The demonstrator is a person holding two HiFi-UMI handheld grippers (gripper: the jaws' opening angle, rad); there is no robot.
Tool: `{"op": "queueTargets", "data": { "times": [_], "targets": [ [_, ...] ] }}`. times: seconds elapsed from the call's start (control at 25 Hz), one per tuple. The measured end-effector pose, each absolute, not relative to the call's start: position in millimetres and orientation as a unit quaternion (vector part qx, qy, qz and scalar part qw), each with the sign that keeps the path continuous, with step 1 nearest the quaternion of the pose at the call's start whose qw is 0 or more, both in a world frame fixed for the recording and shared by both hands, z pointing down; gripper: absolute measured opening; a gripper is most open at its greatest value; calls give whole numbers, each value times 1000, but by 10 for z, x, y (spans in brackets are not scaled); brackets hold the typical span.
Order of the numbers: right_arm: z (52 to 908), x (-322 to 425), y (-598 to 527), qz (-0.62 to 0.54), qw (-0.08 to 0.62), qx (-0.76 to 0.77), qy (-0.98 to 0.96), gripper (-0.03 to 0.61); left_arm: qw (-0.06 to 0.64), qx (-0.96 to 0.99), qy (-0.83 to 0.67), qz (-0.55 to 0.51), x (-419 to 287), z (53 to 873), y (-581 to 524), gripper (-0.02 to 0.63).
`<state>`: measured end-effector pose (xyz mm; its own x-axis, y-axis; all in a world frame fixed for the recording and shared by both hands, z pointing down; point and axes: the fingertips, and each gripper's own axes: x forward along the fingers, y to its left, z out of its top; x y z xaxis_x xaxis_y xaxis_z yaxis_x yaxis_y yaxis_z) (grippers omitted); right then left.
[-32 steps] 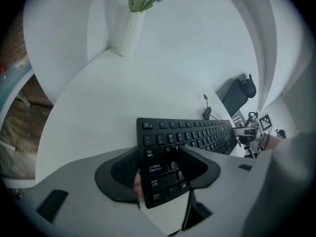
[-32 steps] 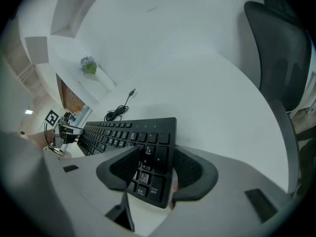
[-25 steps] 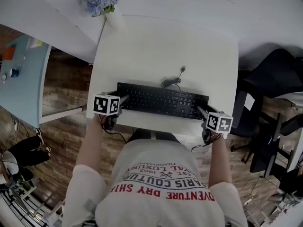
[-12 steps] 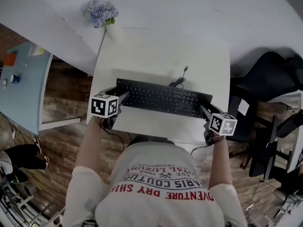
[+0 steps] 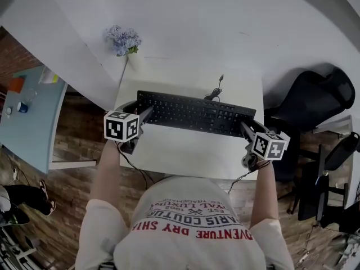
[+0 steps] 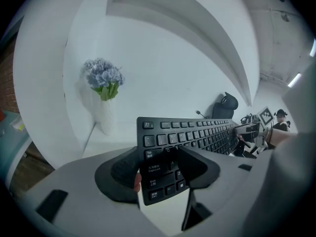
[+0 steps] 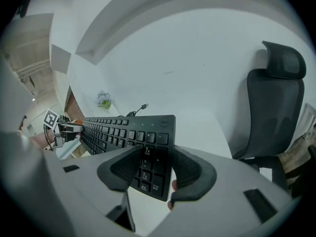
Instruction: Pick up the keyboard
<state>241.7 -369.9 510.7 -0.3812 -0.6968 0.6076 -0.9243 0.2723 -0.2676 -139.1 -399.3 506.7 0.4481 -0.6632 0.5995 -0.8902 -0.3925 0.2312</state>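
Nearest the head camera is the person's printed white shirt (image 5: 191,218), with both bare forearms reaching forward from it. The left claw (image 5: 145,116) pinches the keyboard (image 5: 194,112) at its left end, one pad on the keys and the other under the base. The right claw (image 5: 246,129) has the number-pad end between its jaws, which are closing with the pads pressed on it. The black keyboard spans the gap between the two claws and hangs in the air over the far part of the white table (image 5: 191,151), its keys facing up. The near part of the table top is bare. The keyboard's cable (image 5: 216,91) trails from its back edge and ends in a loose plug. At the table's far left corner stands a white vase of pale blue flowers (image 5: 124,40) against the white wall. A black office chair (image 5: 306,103) stands to the right of the table. To the left, over dark wooden floor (image 5: 73,145), is a light blue table (image 5: 28,122) with small items on it.
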Motion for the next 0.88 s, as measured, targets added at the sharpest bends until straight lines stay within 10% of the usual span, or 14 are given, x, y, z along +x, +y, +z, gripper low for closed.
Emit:
{"op": "queueTargets", "data": {
  "times": [0.88],
  "targets": [
    [3511, 2437, -4066, 153, 111, 549, -814, 218, 129, 840, -513, 120, -1379, 3442, -4311, 256]
  ]
}}
